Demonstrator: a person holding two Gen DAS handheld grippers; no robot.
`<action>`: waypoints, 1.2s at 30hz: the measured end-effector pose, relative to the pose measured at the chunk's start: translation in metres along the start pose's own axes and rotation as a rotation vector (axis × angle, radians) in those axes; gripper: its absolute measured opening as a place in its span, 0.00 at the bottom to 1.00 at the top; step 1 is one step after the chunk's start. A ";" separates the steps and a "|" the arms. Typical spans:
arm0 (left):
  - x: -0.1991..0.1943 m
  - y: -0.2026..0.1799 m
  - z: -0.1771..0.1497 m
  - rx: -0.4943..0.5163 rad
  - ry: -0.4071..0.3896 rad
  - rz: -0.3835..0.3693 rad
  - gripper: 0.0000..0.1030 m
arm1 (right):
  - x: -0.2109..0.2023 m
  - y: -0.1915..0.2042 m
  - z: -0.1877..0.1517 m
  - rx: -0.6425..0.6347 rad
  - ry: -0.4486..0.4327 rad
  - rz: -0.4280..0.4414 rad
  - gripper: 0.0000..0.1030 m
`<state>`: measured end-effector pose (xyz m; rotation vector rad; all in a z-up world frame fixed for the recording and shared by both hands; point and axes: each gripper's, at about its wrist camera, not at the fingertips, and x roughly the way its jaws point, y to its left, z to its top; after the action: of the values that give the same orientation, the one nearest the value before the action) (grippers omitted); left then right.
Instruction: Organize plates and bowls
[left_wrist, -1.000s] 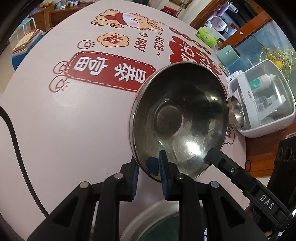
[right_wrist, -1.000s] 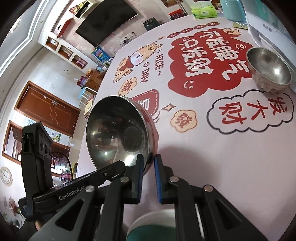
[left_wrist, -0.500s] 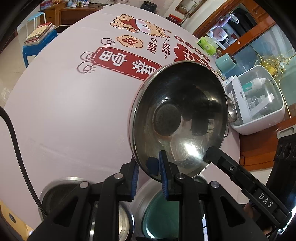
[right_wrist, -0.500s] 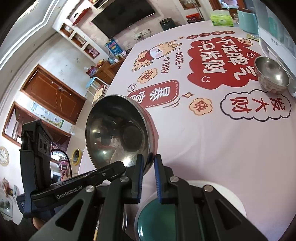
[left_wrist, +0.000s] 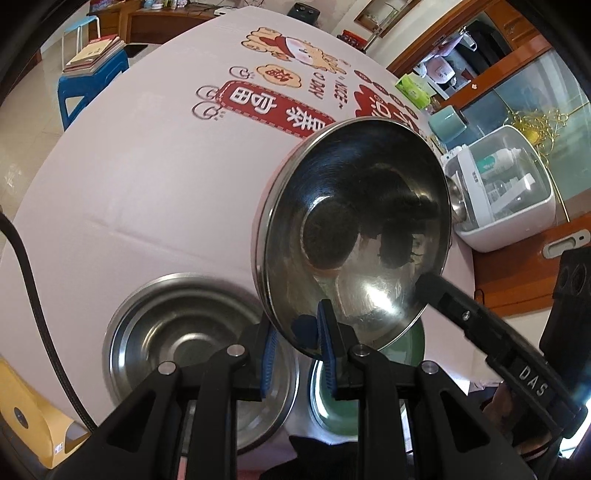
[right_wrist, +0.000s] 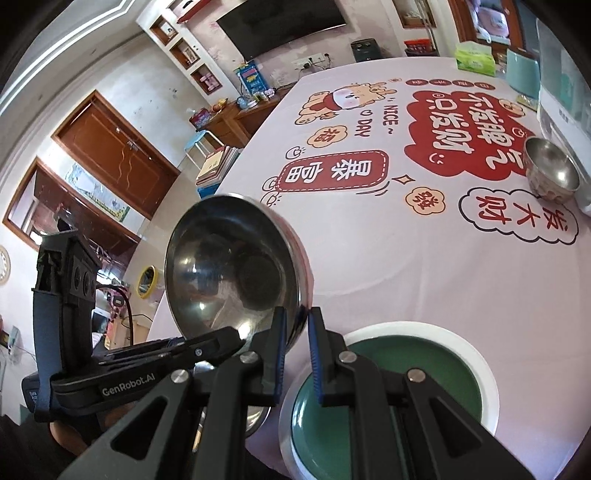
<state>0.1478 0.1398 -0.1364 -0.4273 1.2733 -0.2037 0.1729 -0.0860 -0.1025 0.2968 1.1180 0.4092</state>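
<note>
Left wrist view: my left gripper is clamped on the rim of a steel bowl, tilted in the air above the pink tablecloth — a steel dish and a green plate sit below. Right wrist view: my right gripper pinches the same bowl's opposite rim, above the green plate; a small steel bowl rests well apart.

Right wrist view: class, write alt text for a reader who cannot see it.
Right tongs are clamped on the rim of a tilted steel bowl, held above a pink printed tablecloth. A green plate with a white rim lies just below; a smaller steel bowl sits far right.
</note>
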 end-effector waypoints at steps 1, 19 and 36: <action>-0.001 0.003 -0.002 0.002 0.005 -0.003 0.19 | -0.001 0.002 -0.002 0.000 0.001 0.002 0.11; -0.025 0.051 -0.041 0.036 0.135 0.005 0.19 | 0.005 0.047 -0.051 0.061 0.033 -0.038 0.11; -0.030 0.074 -0.054 0.086 0.164 0.039 0.36 | 0.007 0.063 -0.084 0.150 0.032 -0.081 0.11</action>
<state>0.0810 0.2073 -0.1529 -0.3164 1.4267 -0.2642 0.0887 -0.0250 -0.1160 0.3766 1.1908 0.2600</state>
